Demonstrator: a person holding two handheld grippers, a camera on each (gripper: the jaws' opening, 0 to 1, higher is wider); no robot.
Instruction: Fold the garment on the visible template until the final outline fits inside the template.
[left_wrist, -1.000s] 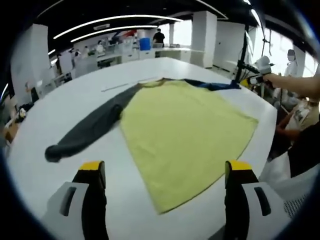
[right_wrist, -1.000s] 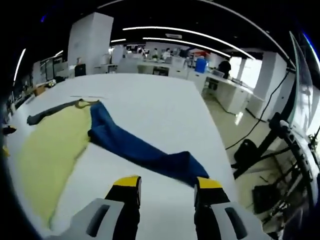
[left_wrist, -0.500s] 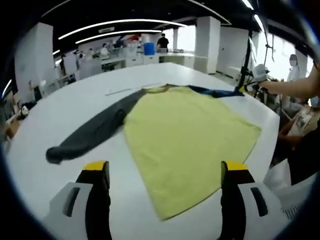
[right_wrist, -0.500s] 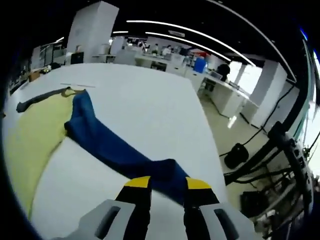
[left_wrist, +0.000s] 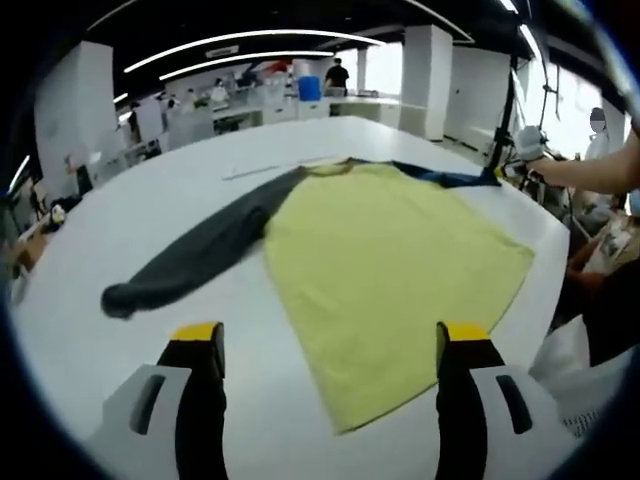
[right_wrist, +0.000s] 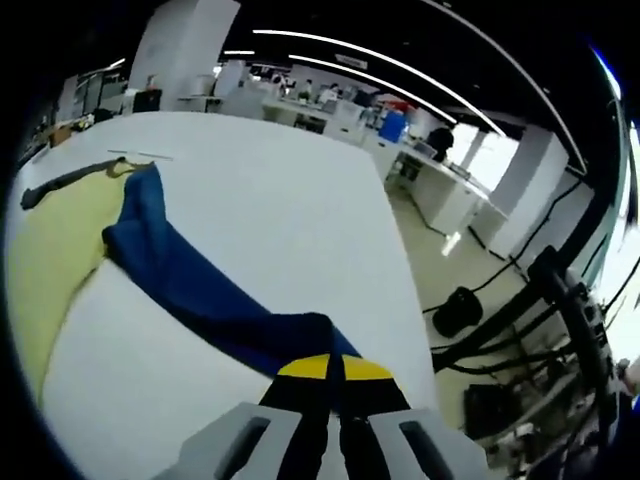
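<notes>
A long-sleeved garment lies spread flat on the white table (left_wrist: 90, 230). Its body is yellow (left_wrist: 390, 250), one sleeve is dark grey (left_wrist: 200, 255) and the other is blue (left_wrist: 440, 177). My left gripper (left_wrist: 328, 340) hovers open above the table, short of the yellow hem, with nothing between its fingers. In the right gripper view the blue sleeve (right_wrist: 190, 290) runs from the yellow body (right_wrist: 45, 250) down to my right gripper (right_wrist: 335, 368), whose jaws are shut on its cuff end. The right gripper (left_wrist: 522, 148) also appears far right in the left gripper view, held by a person's hand.
A thin pale strip (left_wrist: 262, 170) lies on the table just beyond the collar. The table's edge (right_wrist: 405, 300) runs close beside the right gripper. Past it are floor, cables and a dark stand (right_wrist: 560, 300). People stand at the right (left_wrist: 600, 130). Desks fill the background.
The right gripper has moved onto the blue sleeve's cuff and its jaws have gone from open to shut on it. The left gripper has stayed open, with only its view shifting slightly.
</notes>
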